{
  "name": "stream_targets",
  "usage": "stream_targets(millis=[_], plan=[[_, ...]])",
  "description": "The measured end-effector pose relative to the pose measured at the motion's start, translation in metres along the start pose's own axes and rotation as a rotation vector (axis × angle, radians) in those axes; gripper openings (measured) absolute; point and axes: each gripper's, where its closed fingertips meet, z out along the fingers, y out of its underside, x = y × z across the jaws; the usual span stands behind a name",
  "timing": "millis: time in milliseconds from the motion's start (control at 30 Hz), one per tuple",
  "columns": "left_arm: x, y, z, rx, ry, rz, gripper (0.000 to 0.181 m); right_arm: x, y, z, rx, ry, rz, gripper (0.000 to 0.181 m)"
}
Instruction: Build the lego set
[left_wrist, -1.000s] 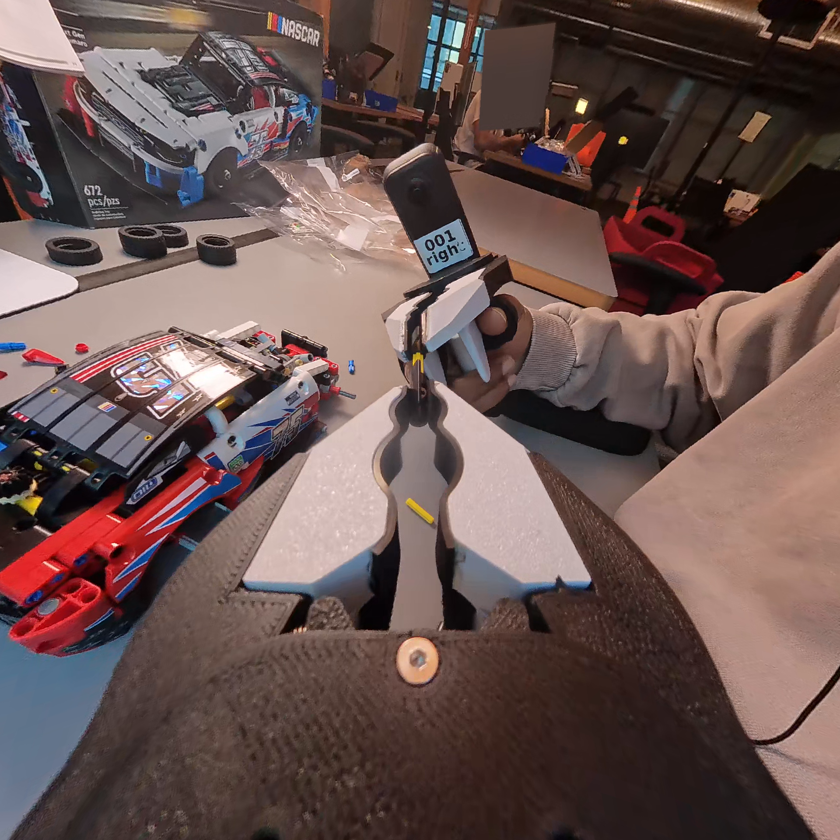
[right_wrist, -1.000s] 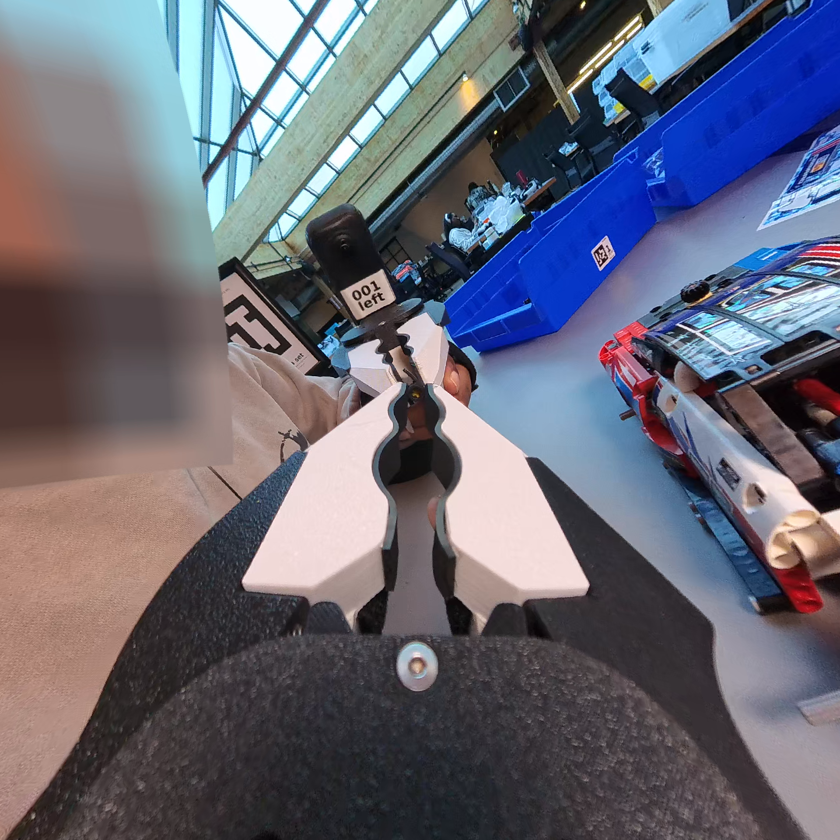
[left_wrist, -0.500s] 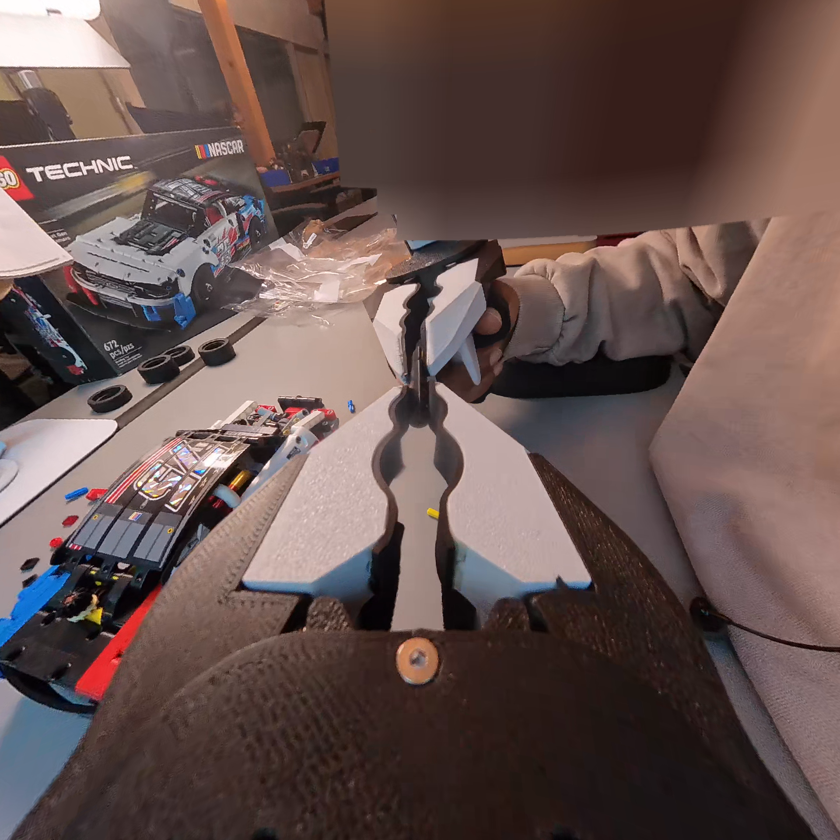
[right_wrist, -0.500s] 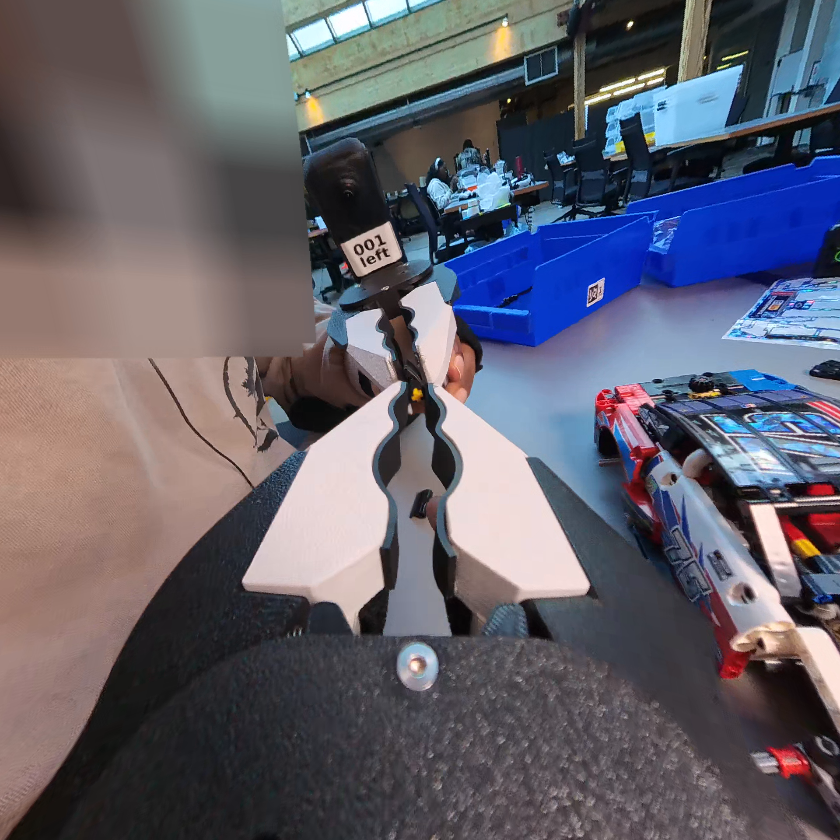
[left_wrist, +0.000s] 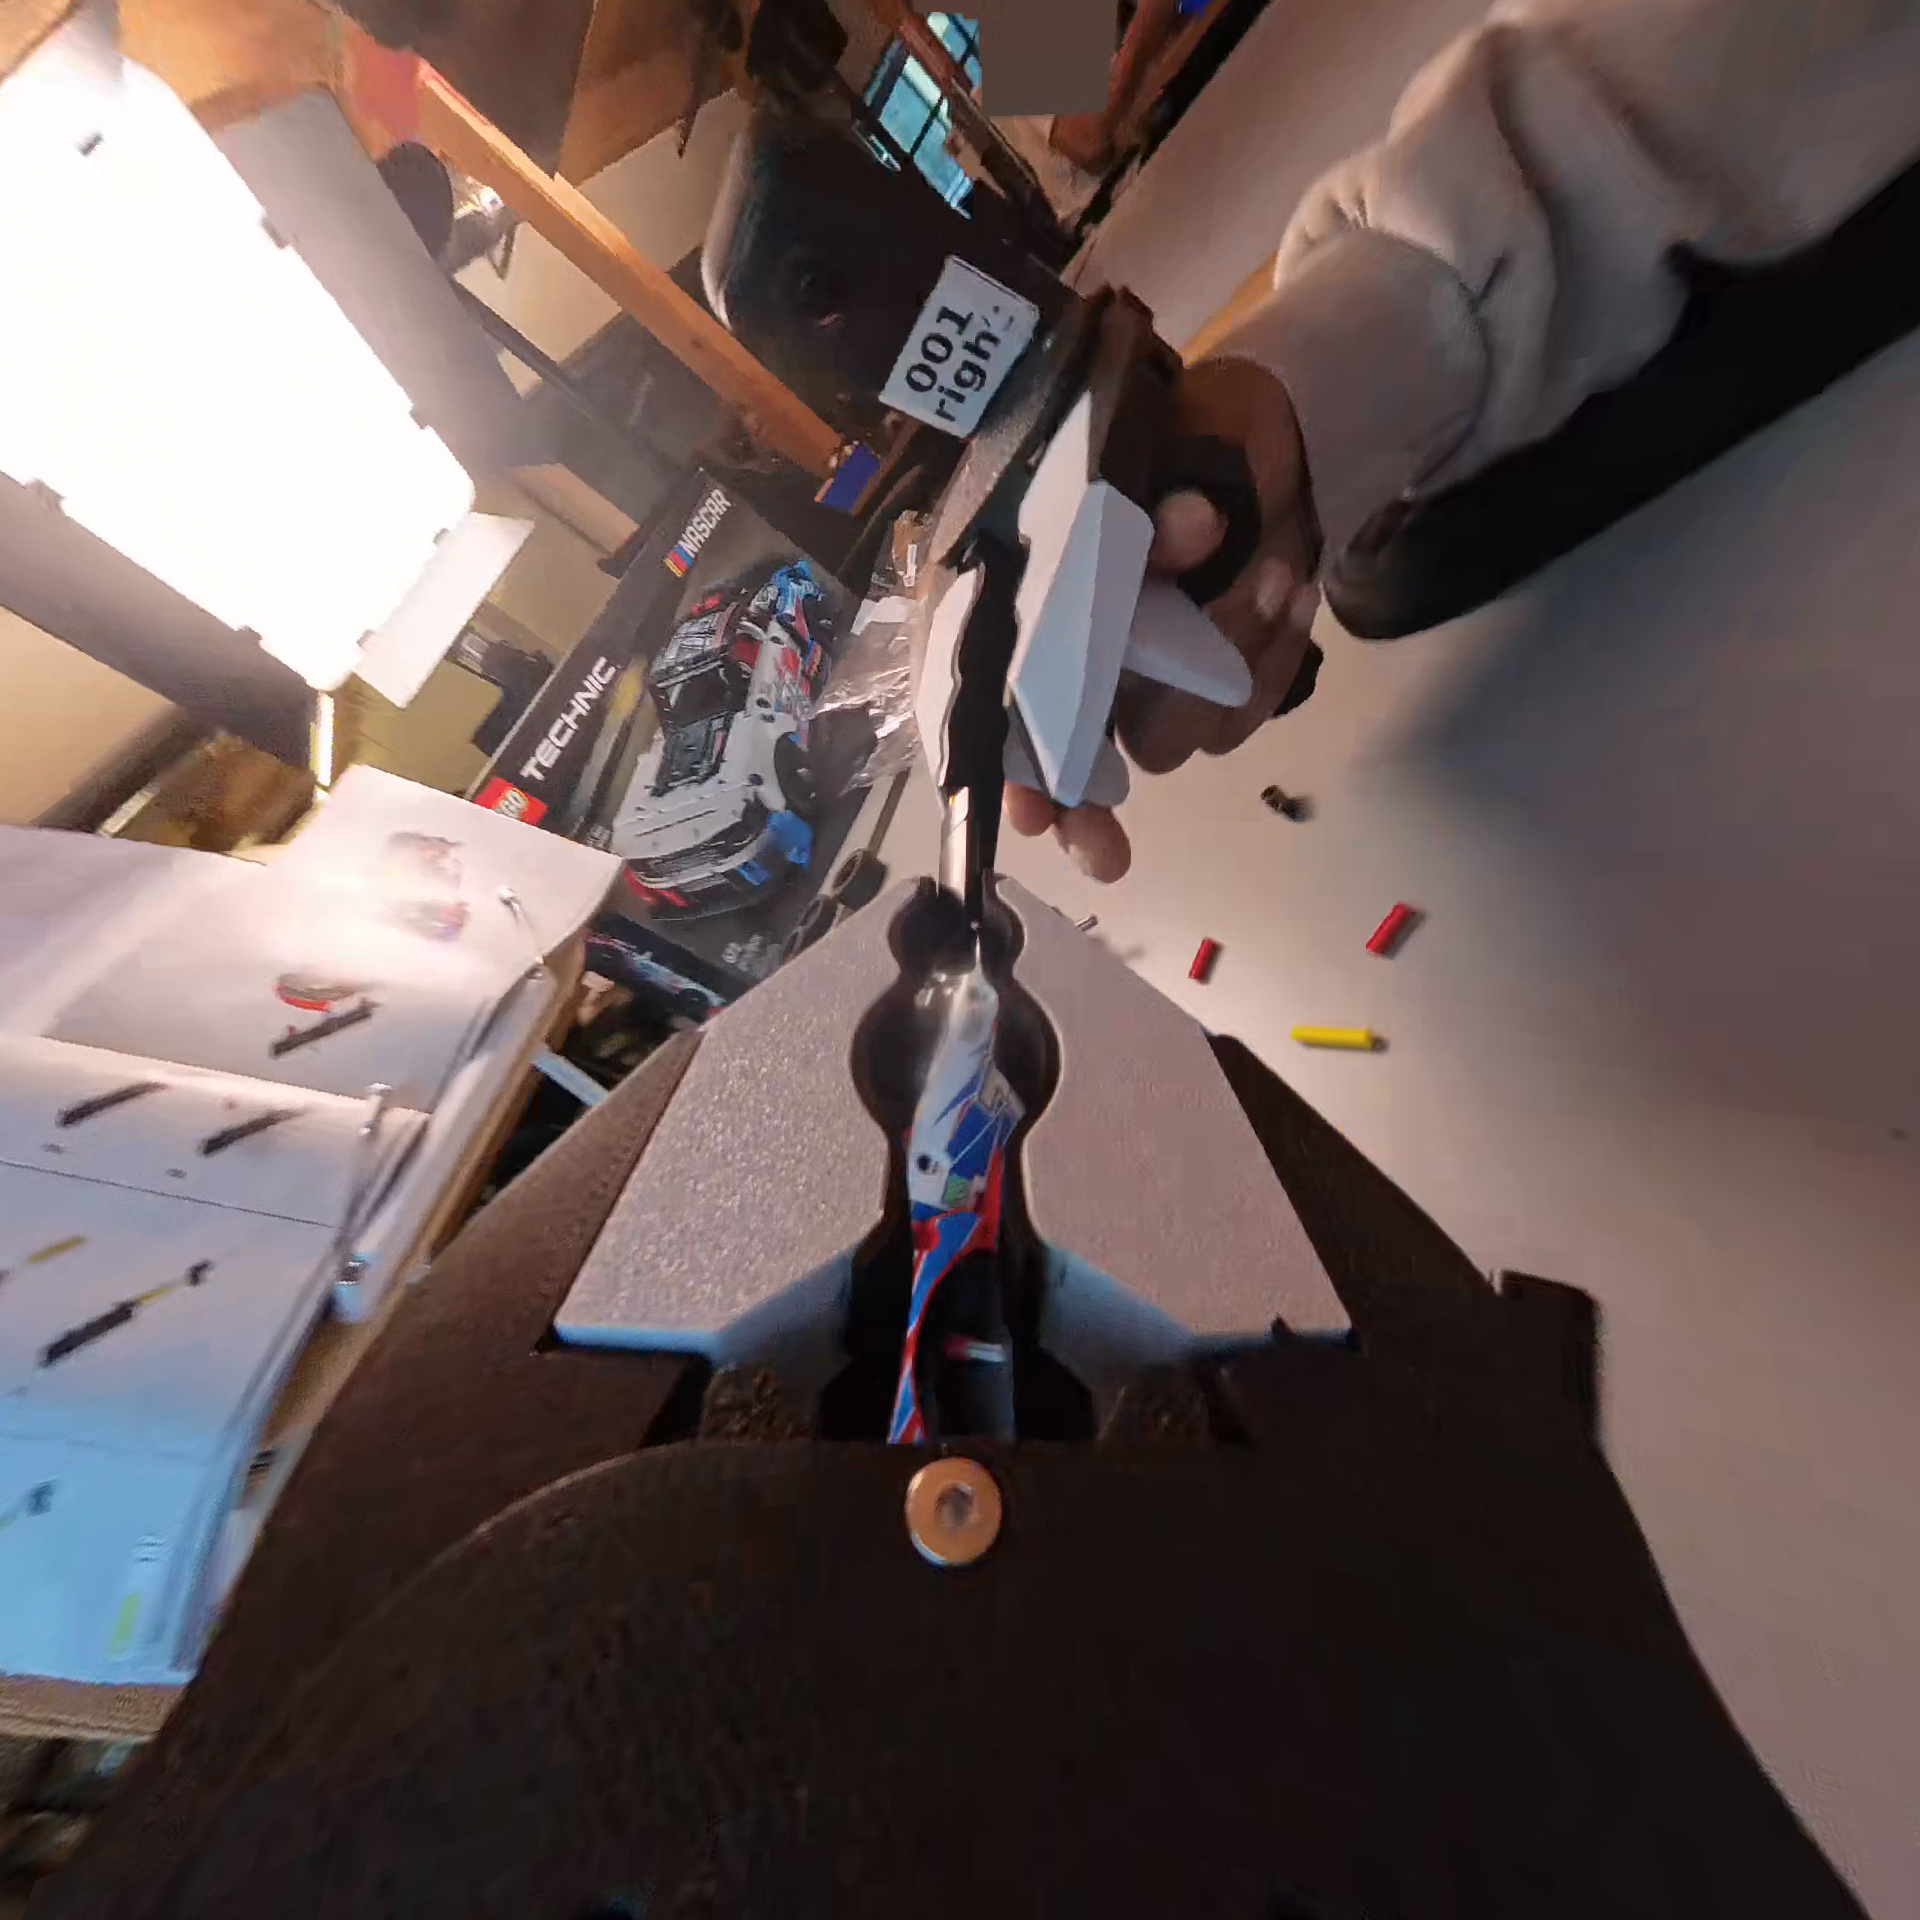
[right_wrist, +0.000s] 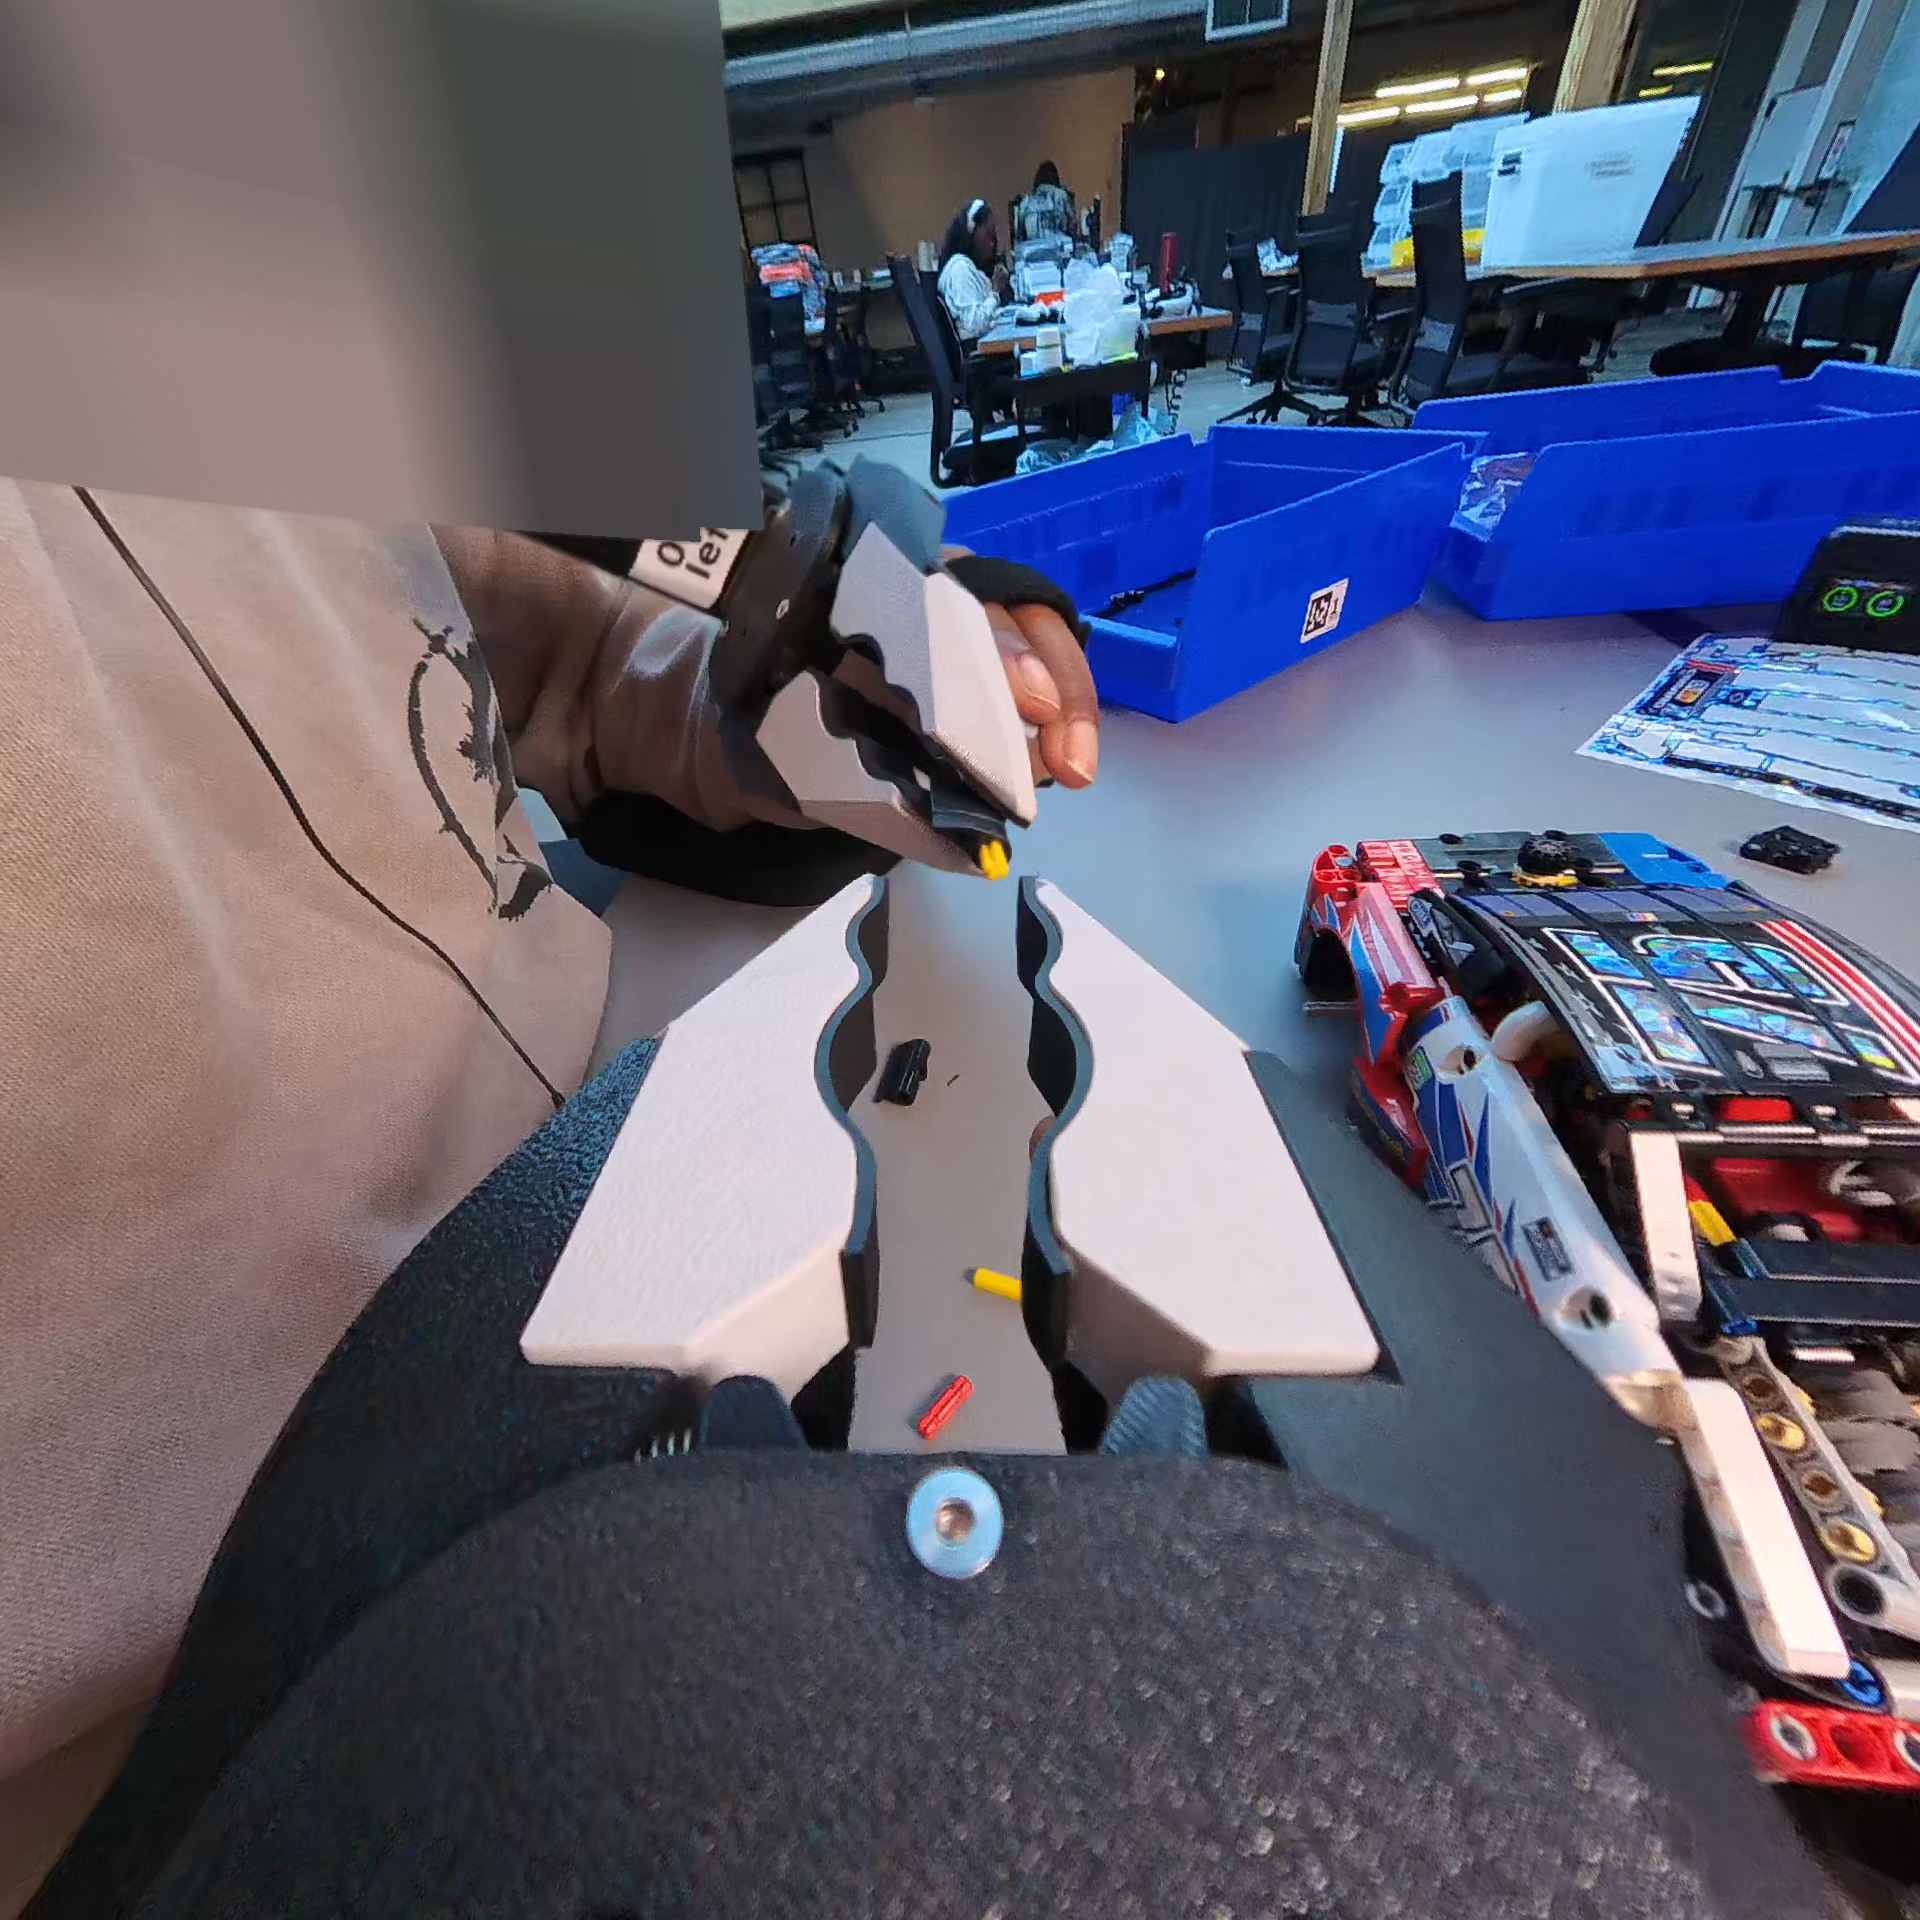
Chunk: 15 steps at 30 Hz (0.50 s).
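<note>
My left gripper (left_wrist: 958, 896) is shut on a small black piece with a yellow pin (right_wrist: 992, 857). It is rolled to one side and held above the grey table. In the right wrist view it (right_wrist: 982, 831) hangs just beyond my right gripper's tips. My right gripper (right_wrist: 951, 894) is open and empty, and it also shows in the left wrist view (left_wrist: 1039, 665). The lego race car (right_wrist: 1610, 1039), in red, white, blue and black, lies on the table to the right. It also shows through the left gripper's gap (left_wrist: 956, 1122).
Loose pins lie under the right gripper: a black one (right_wrist: 902, 1070), a yellow one (right_wrist: 995, 1283) and a red one (right_wrist: 943, 1405). Blue bins (right_wrist: 1247, 582) and a printed sheet (right_wrist: 1766, 717) sit behind the car. The set's box (left_wrist: 707, 707), tyres (left_wrist: 852, 883) and an open booklet (left_wrist: 208, 1039) are on the left. My left and right fingertips are right by each other.
My right gripper has opened and let go of the small piece. My left gripper keeps the piece, has rolled sideways and has drawn apart from the right one.
</note>
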Motion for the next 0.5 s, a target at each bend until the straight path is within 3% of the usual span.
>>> stream_targets(millis=[133, 500], plan=[[0.007, 0.011, 0.000, -0.055, -0.014, 0.168, 0.006, 0.004, 0.007, 0.000, -0.033, 0.019, 0.012, 0.023], [0.010, 0.011, 0.001, -0.070, -0.025, 0.266, 0.006, 0.005, 0.013, 0.006, -0.063, 0.035, 0.065, 0.013]])
